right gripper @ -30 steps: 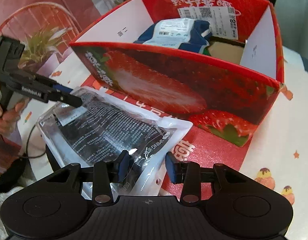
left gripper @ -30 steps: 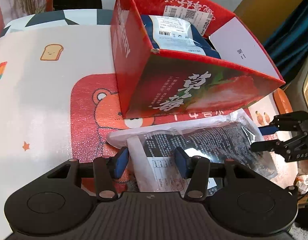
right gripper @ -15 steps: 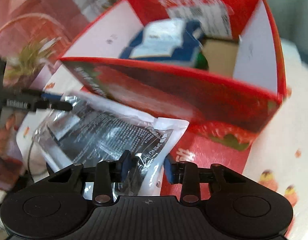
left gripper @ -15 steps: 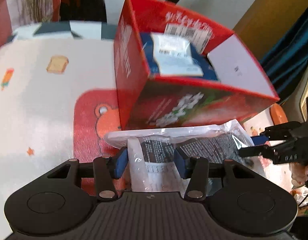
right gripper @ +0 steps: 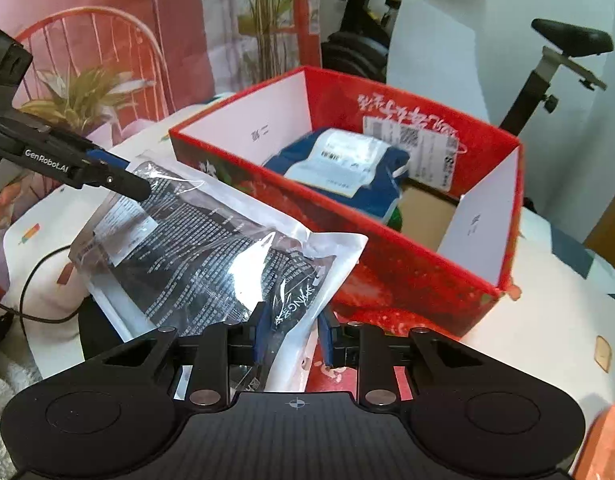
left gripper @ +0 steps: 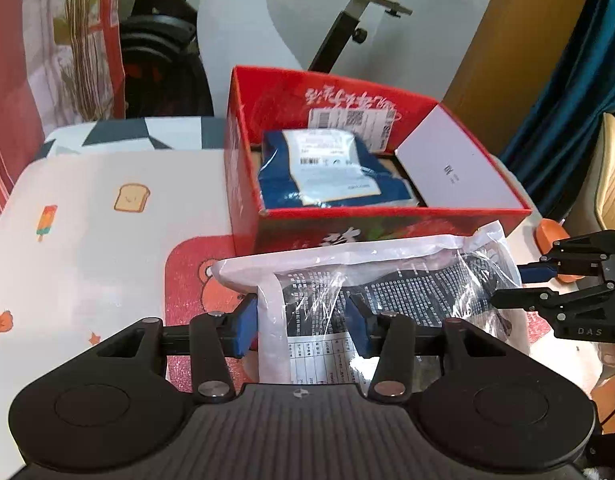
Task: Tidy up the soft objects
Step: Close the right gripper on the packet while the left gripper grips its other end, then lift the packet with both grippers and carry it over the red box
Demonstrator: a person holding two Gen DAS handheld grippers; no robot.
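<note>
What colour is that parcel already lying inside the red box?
Dark blue, with a white printed label on top. The parcel inside the red box shows best in the left wrist view.

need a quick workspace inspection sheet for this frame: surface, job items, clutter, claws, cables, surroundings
Surface: table under a white cartoon-print cloth with a red bear mat.
Job's things: clear plastic bag with a dark printed item inside, held up in front of the red strawberry box; a blue packet with a white label already lies in the box.
Clutter: an orange object at the table's edge, unidentified.
Claws: left claw grips one end of the bag; right claw is closing on the opposite corner, bag between its pads.
Cables: a black cable loops below the bag at the left of the right wrist view.
Surroundings: exercise bike, red wire chair, plant, blue curtain.
</note>
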